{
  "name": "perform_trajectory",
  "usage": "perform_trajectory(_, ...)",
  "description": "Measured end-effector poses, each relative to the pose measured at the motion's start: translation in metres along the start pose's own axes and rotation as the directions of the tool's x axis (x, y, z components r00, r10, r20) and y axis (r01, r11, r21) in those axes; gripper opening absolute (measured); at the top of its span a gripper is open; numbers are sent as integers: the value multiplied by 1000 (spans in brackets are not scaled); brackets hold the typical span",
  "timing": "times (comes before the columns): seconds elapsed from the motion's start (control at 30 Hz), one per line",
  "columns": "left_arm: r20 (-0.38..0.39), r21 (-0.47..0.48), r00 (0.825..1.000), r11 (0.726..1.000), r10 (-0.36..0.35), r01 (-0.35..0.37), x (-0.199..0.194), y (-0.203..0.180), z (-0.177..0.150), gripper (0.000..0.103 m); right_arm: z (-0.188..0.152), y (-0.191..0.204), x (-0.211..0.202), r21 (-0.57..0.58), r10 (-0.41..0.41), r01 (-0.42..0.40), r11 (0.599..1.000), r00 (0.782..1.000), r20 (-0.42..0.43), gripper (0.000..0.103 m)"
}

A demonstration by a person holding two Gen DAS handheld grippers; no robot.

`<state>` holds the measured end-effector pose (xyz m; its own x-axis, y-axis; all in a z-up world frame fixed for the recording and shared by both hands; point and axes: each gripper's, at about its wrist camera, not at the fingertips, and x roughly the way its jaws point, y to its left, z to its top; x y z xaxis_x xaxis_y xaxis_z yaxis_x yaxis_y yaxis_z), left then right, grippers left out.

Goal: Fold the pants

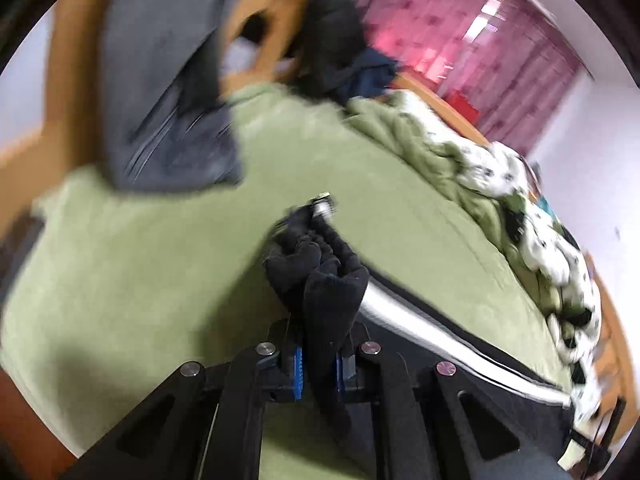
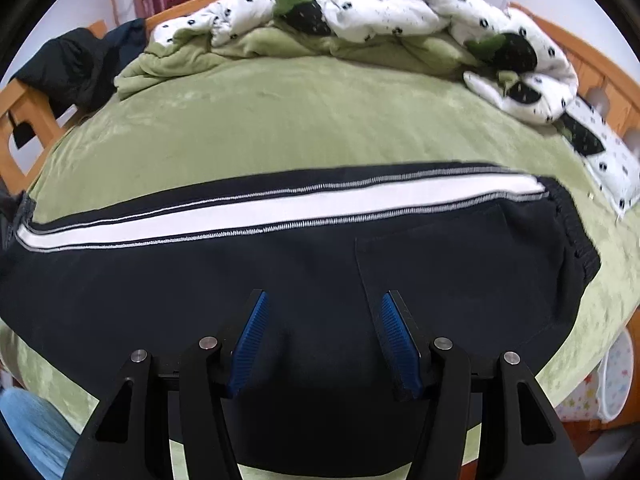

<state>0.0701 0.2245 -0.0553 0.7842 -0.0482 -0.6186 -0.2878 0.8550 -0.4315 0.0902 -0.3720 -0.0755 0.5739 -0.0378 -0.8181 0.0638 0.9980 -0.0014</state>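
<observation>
1. Left gripper: clamped on a bunched cuff end of the black track pants with a white side stripe. The fabric is pinched between its blue pads, with the rest of the leg trailing away to its right across the green plush blanket. Risk: the bunched wad is thick and uneven, so a layer could slide out mid-lift and leave the fold lopsided.
2. Right gripper: jaws apart, holding nothing. The pants lie flat directly ahead of and beneath it, waistband to its right. Risk: nothing pins the body, so a pull from the left end could drag the whole garment instead of folding it.
3. Rumpled white patterned quilt: well ahead of the right gripper. Risk: low.
4. Left view is blurred, so grip depth is uncertain.
</observation>
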Motion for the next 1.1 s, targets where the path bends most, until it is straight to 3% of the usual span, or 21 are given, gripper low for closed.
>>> perform_trajectory(0.13,62,161,997,986,-41,31,-29,-77,4,10,-3,-2,1,-10,58,-58,998,998,-30,56)
perform_trajectory(0.23,63,277,994,958,-91,71,-36,-144,-14,9,-7,-8,-9,-6,56,-56,998,998,12,56)
perform_trajectory(0.4,-61,335,976,917,-210,218,-16,-234,-75,9,-18,-27,-22,37,70,-72,997,996,45,56)
perform_trajectory(0.53,-189,334,942,884,-277,327,16,-279,-146,9,-25,-46,-28,94,67,-73,993,996,63,56)
perform_trajectory(0.67,-361,272,893,885,-270,378,54,-290,-216,9,-27,-63,-26,162,88,-93,982,995,41,56)
perform_trajectory(0.7,-404,278,885,890,-232,361,64,-291,-233,10,-27,-63,-26,167,92,-98,981,995,43,56)
perform_trajectory(0.73,-412,302,890,892,-196,336,68,-291,-245,10,-28,-62,-28,164,93,-99,981,995,48,56)
perform_trajectory(0.8,-368,353,907,871,-205,341,53,-293,-250,12,-27,-56,-28,138,84,-91,986,995,54,56)
perform_trajectory(0.83,-382,359,900,864,-210,354,48,-293,-247,19,-27,-53,-28,122,86,-92,988,995,52,56)
perform_trajectory(0.87,-416,351,882,856,-219,379,42,-291,-240,21,-27,-48,-27,102,94,-99,990,994,49,56)
perform_trajectory(0.93,-447,334,864,853,-232,401,30,-284,-229,22,-24,-41,-23,72,115,-118,990,992,42,56)
perform_trajectory(1.0,-447,364,872,850,-200,382,17,-268,-216,24,-22,-34,-18,52,152,-154,987,988,31,56)
perform_trajectory(1.1,-407,366,900,874,-158,319,9,-243,-193,27,-16,-17,-13,17,183,-183,983,983,22,55)
